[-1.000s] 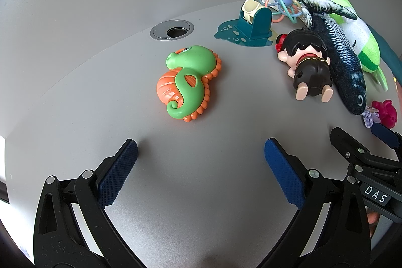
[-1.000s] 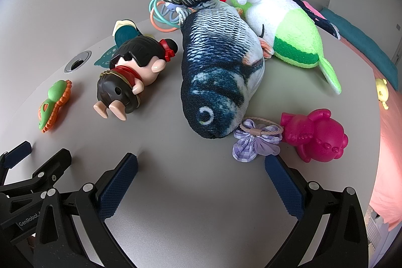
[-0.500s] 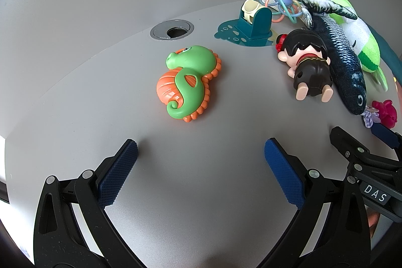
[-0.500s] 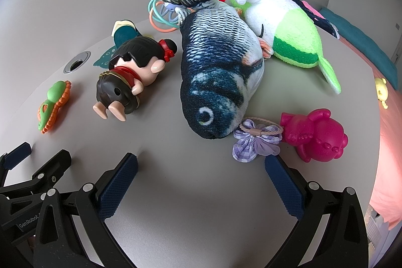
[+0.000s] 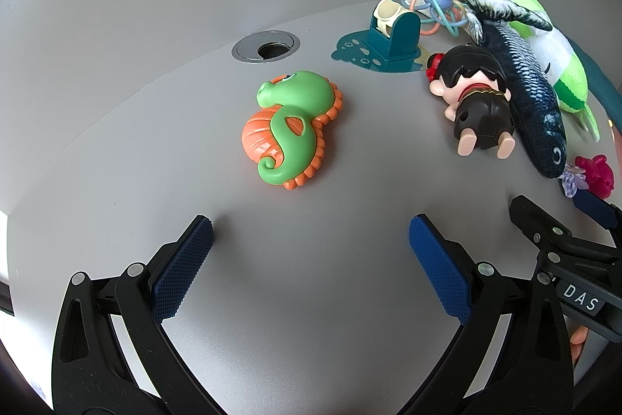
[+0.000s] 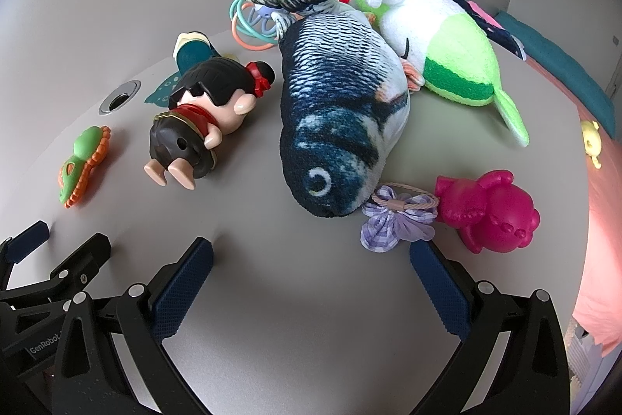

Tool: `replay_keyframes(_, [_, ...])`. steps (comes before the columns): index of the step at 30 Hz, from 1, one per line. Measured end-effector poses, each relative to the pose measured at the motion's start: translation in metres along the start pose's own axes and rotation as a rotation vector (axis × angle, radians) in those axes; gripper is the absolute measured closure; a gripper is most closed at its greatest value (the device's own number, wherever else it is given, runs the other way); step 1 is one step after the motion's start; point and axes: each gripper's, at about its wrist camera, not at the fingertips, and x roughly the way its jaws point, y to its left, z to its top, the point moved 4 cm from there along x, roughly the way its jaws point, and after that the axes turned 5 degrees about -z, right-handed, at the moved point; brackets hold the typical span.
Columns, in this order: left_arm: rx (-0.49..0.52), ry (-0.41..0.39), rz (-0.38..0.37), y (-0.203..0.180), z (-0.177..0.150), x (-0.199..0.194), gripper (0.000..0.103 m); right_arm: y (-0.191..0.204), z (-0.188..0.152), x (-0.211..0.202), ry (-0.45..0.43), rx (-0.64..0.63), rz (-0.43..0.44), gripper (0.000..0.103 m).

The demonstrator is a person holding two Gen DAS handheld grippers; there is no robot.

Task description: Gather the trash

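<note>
Both tools are open and hold nothing. The left tool (image 5: 307, 251) sits low over the grey table (image 5: 155, 142), and the green and orange seahorse toy (image 5: 291, 133) lies just ahead of it, a little to the left of the middle of its gap. The seahorse lies flat, and its long side runs from near to far, with the curly tail near and the head far. It lines up well with the open gap, so the left tool looks like the one to go for it, straight forward. The right tool (image 6: 307, 255) is further right, and the seahorse is well off to its left, so it is the wrong one for that toy. Ahead of the right tool are the big blue fish (image 6: 342, 111), the purple bow hair tie (image 6: 396, 220) and the pink bear (image 6: 490, 212). The bow is the nearest, just ahead of its right finger. The doll (image 6: 206, 119) lies between the fish and the seahorse. No bin or bag shows.
</note>
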Motion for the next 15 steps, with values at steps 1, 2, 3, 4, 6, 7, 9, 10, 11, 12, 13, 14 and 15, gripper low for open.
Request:
replay_keyframes(1, [0.005, 0.000, -0.003, 0.000, 0.000, 0.000, 0.006, 0.000, 0.001, 0.000, -0.001, -0.002, 0.004, 0.002])
replay_keyframes(2, [0.012, 0.001, -0.007, -0.001, 0.000, 0.000, 0.006, 0.000, 0.002, 0.005, -0.002, -0.008, 0.012, 0.002])
replay_keyframes(3, [0.017, 0.005, -0.015, -0.001, 0.000, 0.000, 0.006, 0.000, 0.002, 0.004, -0.002, -0.017, 0.026, 0.002])
replay_keyframes(4, [0.020, 0.010, -0.023, 0.000, 0.000, -0.001, 0.006, 0.000, 0.002, 0.002, -0.006, -0.029, 0.039, 0.002])
replay_keyframes(6, [0.020, 0.019, -0.042, 0.002, 0.000, -0.004, 0.006, 0.001, -0.003, -0.006, -0.025, -0.058, 0.042, 0.002])
replay_keyframes(7, [0.019, 0.019, -0.051, 0.004, -0.001, -0.008, 0.006, -0.001, -0.005, -0.013, -0.044, -0.081, 0.046, 0.002])
replay_keyframes(9, [0.020, 0.003, -0.065, 0.007, 0.003, -0.016, 0.006, -0.006, -0.007, -0.023, -0.063, -0.101, 0.063, 0.002])
replay_keyframes(10, [0.023, -0.014, -0.063, 0.008, 0.008, -0.020, 0.006, -0.011, -0.007, -0.030, -0.072, -0.104, 0.082, 0.002])
replay_keyframes(11, [0.027, -0.030, -0.060, 0.013, 0.011, -0.024, 0.006, -0.018, -0.007, -0.037, -0.082, -0.101, 0.101, 0.002])
replay_keyframes(12, [0.034, -0.047, -0.054, 0.014, 0.014, -0.031, 0.006, -0.025, -0.006, -0.044, -0.093, -0.097, 0.119, 0.002])
replay_keyframes(13, [0.038, -0.055, -0.049, 0.014, 0.017, -0.033, 0.006, -0.032, -0.005, -0.049, -0.101, -0.095, 0.129, 0.002])
replay_keyframes(14, [0.045, -0.067, -0.043, 0.015, 0.023, -0.036, 0.006, -0.038, -0.004, -0.053, -0.109, -0.092, 0.135, 0.002])
replay_keyframes(15, [0.051, -0.073, -0.041, 0.016, 0.027, -0.038, 0.006, -0.043, -0.002, -0.057, -0.116, -0.087, 0.140, 0.002])
